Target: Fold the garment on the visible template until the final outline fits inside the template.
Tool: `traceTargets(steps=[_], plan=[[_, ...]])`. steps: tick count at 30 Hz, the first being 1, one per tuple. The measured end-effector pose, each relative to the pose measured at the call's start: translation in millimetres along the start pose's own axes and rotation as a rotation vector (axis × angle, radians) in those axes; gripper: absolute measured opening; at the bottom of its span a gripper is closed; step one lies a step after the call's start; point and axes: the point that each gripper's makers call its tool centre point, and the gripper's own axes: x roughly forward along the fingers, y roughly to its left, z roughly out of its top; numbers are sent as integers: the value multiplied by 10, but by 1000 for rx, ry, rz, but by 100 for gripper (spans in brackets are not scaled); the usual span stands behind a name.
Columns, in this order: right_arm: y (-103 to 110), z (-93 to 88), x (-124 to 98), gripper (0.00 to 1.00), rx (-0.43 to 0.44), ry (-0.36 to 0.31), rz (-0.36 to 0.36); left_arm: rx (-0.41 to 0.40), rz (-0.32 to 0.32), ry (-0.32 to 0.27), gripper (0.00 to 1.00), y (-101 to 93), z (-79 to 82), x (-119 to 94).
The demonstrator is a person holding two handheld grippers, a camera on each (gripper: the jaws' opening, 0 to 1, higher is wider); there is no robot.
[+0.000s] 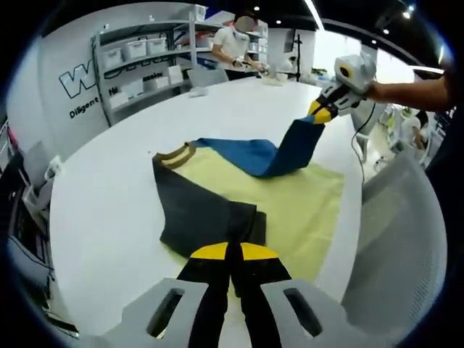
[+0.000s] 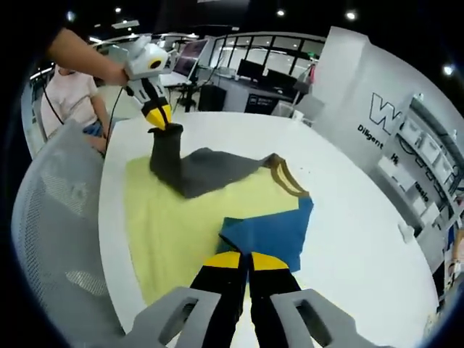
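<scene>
Garment (image 1: 217, 196) on yellow template (image 1: 304, 203), white table (image 1: 109, 196); both grippers pinching it; shelving (image 1: 145, 65) behind.

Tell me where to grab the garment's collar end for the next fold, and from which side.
Grip the garment beside its tan collar band. That end lies flat on the yellow template, so probably come in low from the white table side. Both hand-held grippers already pinch the other corners.
</scene>
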Motion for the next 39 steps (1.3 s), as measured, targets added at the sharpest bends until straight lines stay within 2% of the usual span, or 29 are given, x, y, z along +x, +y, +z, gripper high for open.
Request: traceTargets(steps=[11,22,31,39], plan=[[-251,42,-114,0,13,-9,-53,-27,56,-27,3,235,98,-122],[-555,83,-266,0,25,-19,-110,-24,115,-50,3,507,243,-243],[-721,105,-352,0,32,-19,-144,-20,159,-65,3,708,336,-358],[-872,109,-436,0,29,-17,-171,-58,208,-88,3,915,384,-494]])
